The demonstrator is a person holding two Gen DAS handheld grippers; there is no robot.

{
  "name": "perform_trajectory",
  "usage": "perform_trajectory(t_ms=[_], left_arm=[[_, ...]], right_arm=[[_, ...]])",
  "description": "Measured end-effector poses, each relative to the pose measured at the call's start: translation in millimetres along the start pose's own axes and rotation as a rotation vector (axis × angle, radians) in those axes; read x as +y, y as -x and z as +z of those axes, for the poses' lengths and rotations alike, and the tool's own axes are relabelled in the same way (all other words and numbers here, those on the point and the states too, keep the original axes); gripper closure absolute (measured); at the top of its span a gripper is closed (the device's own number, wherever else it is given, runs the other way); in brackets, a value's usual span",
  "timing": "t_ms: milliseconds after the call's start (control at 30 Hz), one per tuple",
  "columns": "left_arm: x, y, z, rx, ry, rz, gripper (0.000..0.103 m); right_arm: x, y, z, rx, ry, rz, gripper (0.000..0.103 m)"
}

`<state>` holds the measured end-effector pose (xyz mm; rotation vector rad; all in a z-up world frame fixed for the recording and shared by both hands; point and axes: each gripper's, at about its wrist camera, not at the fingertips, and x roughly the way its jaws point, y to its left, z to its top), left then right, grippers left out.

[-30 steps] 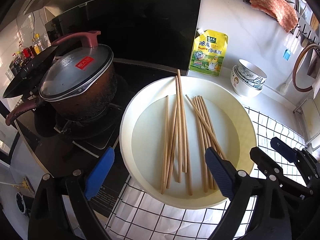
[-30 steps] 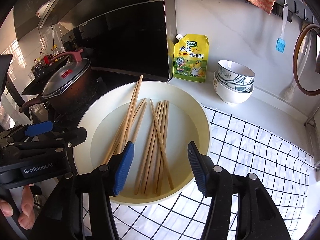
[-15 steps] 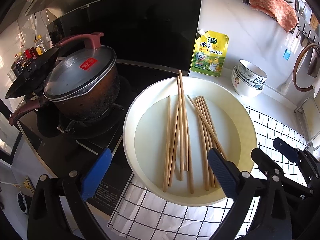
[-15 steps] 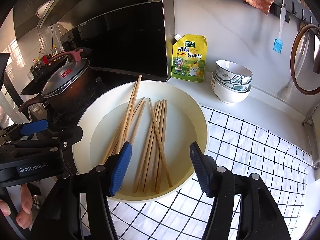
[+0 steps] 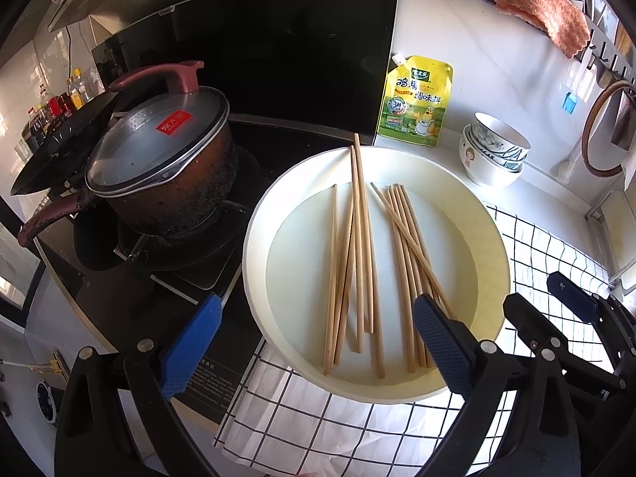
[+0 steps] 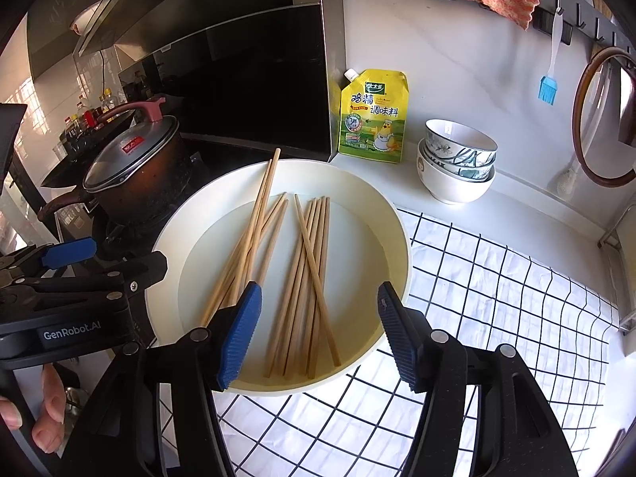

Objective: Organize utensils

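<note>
Several wooden chopsticks lie in a cream round basin (image 5: 254, 246) in two loose bunches, a left bunch (image 5: 353, 258) and a right bunch (image 5: 409, 270). Two of the left bunch stick out over the far rim. My left gripper (image 5: 314, 342) hovers open above the basin's near left rim, with nothing between its blue pads. My right gripper (image 6: 318, 334) is open above the near ends of the right bunch (image 6: 310, 278) and does not touch them. The basin (image 6: 401, 238) fills the middle of the right wrist view. Each gripper shows at the edge of the other's view: the right gripper (image 5: 548, 302), the left gripper (image 6: 107, 258).
A dark pot with a glass lid (image 5: 159, 159) sits on the stove left of the basin. A yellow seasoning pouch (image 5: 415, 103) and stacked bowls (image 5: 493, 155) stand at the back wall. A checked cloth (image 6: 497, 298) covers the counter to the right. A person's fingers (image 6: 43, 417) hold the left gripper.
The right gripper's jaws stand a touch wider than a second ago. Both hands keep their place and the chopsticks have not moved.
</note>
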<state>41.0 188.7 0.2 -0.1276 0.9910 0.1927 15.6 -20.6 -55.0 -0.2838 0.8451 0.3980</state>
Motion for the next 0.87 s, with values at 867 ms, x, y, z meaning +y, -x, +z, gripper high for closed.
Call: perform_trajectory(t_ms=[867], left_arm=[[-0.7, 1.6, -5.1, 0.017, 0.003, -0.002, 0.008]], right_arm=[[-1.0, 4.8, -3.6, 0.000, 0.001, -0.004, 0.045]])
